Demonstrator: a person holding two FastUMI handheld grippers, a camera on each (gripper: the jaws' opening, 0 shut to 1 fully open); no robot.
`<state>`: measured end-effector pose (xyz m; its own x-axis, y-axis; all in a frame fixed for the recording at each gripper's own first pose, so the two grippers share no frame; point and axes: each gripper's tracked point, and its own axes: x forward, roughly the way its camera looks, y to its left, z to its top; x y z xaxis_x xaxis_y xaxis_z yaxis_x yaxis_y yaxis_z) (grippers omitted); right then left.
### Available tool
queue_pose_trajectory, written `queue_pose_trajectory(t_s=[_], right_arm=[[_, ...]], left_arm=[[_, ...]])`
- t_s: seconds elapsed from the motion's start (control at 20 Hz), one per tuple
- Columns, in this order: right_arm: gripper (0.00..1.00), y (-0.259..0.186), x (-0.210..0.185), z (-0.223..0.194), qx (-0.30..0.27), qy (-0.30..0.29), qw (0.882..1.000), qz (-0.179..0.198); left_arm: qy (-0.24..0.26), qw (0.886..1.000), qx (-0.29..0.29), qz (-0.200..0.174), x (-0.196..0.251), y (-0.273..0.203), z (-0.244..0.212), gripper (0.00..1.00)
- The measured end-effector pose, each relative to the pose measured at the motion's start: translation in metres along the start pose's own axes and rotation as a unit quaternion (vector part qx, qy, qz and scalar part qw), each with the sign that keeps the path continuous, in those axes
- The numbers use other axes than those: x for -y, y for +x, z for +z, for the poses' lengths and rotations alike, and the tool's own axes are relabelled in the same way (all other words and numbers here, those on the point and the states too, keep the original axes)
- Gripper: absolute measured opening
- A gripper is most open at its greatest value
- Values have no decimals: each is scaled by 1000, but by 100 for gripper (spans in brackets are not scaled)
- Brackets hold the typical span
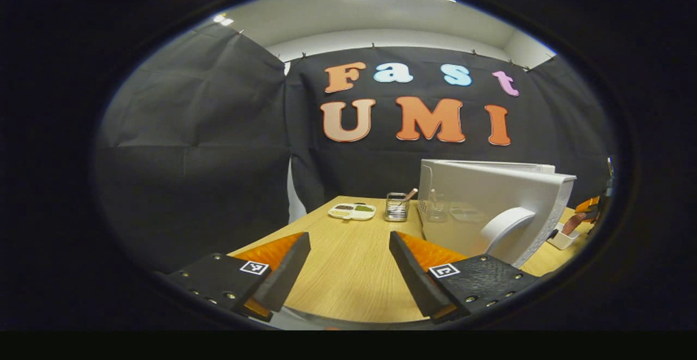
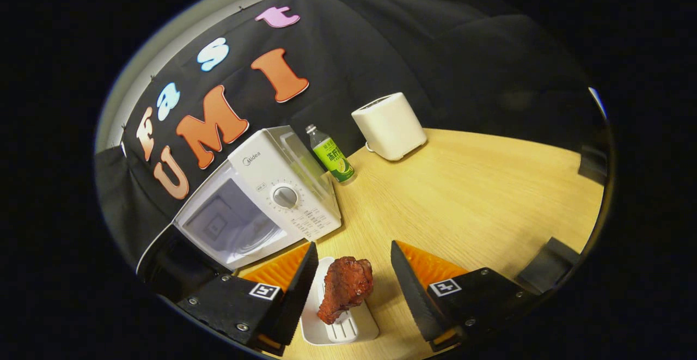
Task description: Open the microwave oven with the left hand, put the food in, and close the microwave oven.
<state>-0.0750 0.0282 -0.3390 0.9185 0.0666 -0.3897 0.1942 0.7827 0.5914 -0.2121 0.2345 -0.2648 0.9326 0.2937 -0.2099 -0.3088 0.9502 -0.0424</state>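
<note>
The microwave oven (image 2: 256,196) is standing with its door (image 1: 503,213) already swung out — in the left gripper view I am seeing the door edge-on, its curved white handle (image 1: 503,229) facing me, and in the right gripper view the cavity (image 2: 231,224) is showing pale and bare. So I am judging the opening step done, with loading and closing both left to do.

My left gripper (image 1: 348,267) is hanging just off the door's outer face, fingers spread wide and holding nothing, with bare table (image 1: 348,273) between them. My right gripper (image 2: 351,278) is sitting in front of the microwave oven's control panel, fingers also wide apart. Between them is the food (image 2: 346,289) — a reddish-brown piece of chicken lying on a small white tray (image 2: 340,327), close in front of the oven's lower corner. Neither finger is touching the food or the tray that I can tell, so nothing is lifted yet.

Beside the microwave oven, on its far side from the door, a green bottle (image 2: 332,156) is standing, and beyond that a white toaster (image 2: 389,126). Past the door's side, a divided dish (image 1: 352,211) and a glass jar (image 1: 396,207) are resting on the table.

What remains, as I judge it: closing on the tray, carrying it into the cavity, then pushing the door shut with my left.
</note>
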Motion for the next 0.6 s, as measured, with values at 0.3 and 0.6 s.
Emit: queue_pose_trajectory(t_s=[0.3, 0.6], right_arm=[[47, 0, -17, -9, -4, 75, 996, 46], [13, 0, -17, -7, 5, 100, 994, 47]], left_arm=[[-4, 1000, -6, 16, -8, 1, -4, 90], [-12, 1000, -5, 17, -12, 2, -6, 90]])
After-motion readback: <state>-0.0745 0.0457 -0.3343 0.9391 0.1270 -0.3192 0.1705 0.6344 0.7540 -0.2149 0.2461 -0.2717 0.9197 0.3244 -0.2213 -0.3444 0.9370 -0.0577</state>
